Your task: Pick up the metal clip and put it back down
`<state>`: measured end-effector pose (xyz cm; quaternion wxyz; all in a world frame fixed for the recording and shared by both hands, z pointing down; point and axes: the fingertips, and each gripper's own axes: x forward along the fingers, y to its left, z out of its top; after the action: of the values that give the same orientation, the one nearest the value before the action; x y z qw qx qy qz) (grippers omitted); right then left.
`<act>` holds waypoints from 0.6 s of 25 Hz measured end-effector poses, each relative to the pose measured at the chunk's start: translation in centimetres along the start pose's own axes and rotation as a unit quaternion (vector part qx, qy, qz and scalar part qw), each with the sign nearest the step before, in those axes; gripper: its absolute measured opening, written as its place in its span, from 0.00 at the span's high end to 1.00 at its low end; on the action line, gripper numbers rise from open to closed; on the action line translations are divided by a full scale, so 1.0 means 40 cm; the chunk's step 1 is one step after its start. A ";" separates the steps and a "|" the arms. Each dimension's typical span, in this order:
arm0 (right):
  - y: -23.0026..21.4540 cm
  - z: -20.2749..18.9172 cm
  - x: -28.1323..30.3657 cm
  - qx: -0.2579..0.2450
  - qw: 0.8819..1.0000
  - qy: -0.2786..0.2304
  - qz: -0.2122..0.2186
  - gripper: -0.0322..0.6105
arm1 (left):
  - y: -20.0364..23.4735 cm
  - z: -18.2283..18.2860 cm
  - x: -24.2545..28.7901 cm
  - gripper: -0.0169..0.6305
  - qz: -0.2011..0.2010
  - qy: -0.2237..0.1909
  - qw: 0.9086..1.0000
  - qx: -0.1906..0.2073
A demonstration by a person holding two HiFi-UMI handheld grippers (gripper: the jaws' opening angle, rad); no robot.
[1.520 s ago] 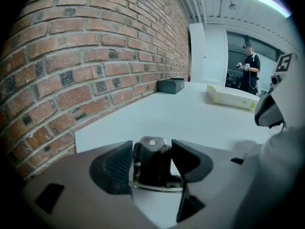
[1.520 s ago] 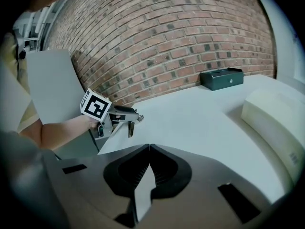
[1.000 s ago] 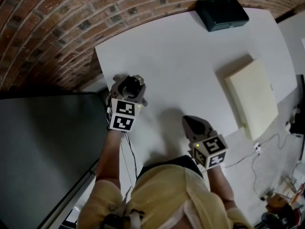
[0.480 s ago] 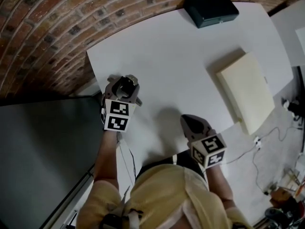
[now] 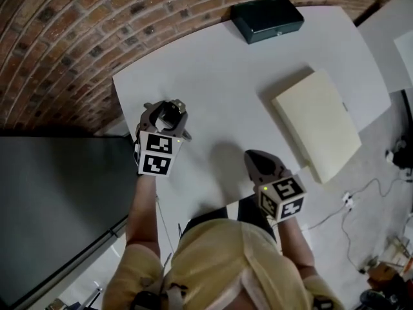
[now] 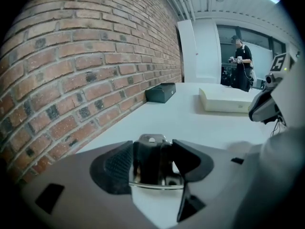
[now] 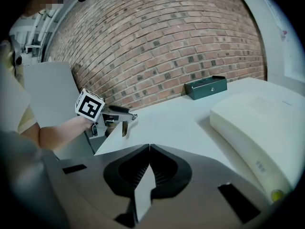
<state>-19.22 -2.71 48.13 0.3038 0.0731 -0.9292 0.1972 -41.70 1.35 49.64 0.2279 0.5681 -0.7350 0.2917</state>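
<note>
The metal clip [image 6: 152, 162], dark with a bright wire handle, sits gripped between the pads of my left gripper [image 6: 151, 165]. In the head view that left gripper [image 5: 165, 113] is over the white table's [image 5: 219, 76] left edge with the clip [image 5: 169, 113] at its tip. From the right gripper view, the clip [image 7: 123, 128] hangs down from the left gripper [image 7: 119, 119] near the table's edge. My right gripper [image 7: 149, 149] is shut with nothing in it, and in the head view it [image 5: 253, 158] is at the table's near edge.
A dark green metal box [image 5: 267, 18] stands at the table's far side by the brick wall [image 5: 64, 37]. A flat cream case [image 5: 316, 123] lies on the right of the table. A person [image 6: 243, 66] stands far off in the room.
The head view has swung, shifting the table in the frame. My left gripper, still holding the clip, has edged slightly further over the table. The right gripper has hardly moved.
</note>
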 end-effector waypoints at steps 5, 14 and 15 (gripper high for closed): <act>-0.084 -0.007 -0.062 0.008 1.000 -0.006 -0.003 0.94 | -0.083 0.072 -0.004 0.59 0.002 0.007 1.000 0.009; -0.250 0.022 -0.207 0.019 0.998 -0.044 -0.035 0.94 | -0.274 0.235 0.034 0.59 -0.031 0.003 0.998 0.046; -0.269 0.026 -0.223 0.019 0.998 -0.051 -0.041 0.94 | -0.296 0.256 0.042 0.59 -0.035 0.000 0.998 0.052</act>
<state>-9.86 -12.81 45.56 0.2620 0.1267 -0.9360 0.1980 -30.71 -9.05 45.31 0.2079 0.6049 -0.6984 0.3211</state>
